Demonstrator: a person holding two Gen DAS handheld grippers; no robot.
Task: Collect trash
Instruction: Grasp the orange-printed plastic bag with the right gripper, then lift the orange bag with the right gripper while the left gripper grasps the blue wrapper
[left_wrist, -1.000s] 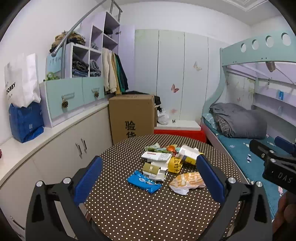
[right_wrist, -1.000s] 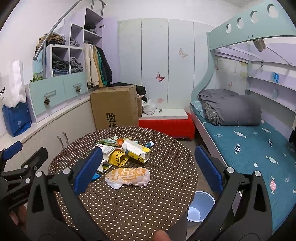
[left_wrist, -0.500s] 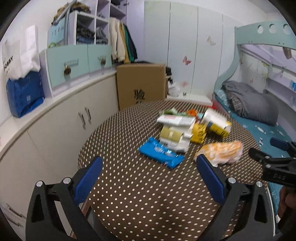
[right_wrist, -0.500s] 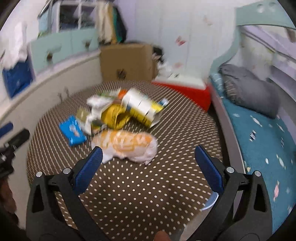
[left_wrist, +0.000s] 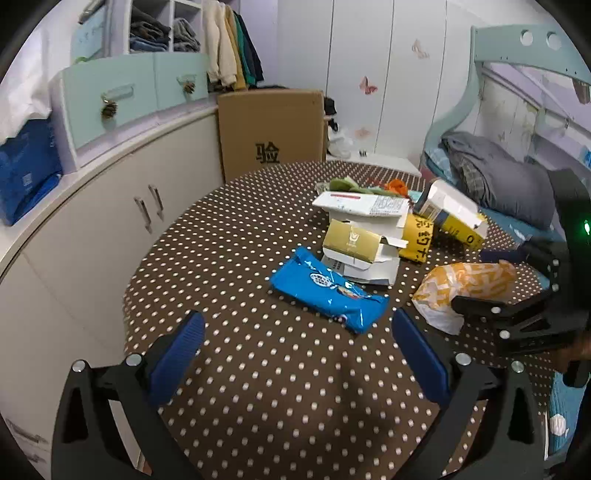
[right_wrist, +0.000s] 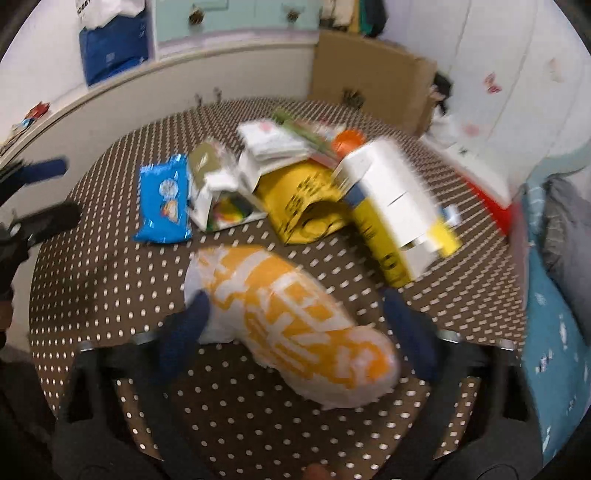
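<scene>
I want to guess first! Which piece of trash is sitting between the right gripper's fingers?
The orange-and-white bag. It lies between the closing jaws of the right gripper; the blue wrapper and boxes lie farther away.

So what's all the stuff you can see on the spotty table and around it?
table: one, brown with white dots, round, centre
orange and white bag: one, near edge, between the right gripper's pads
blue wrapper: one, left of the bag
gold and white box: one, torn open, behind the wrapper
yellow packet: one, middle of the pile
white and yellow carton: one, lying on its side, right of the pile
cardboard box: one, brown, behind the table
bed: one, grey bedding, right
left hand-held gripper: open, empty, above the table
right hand-held gripper: closing around the bag
</scene>
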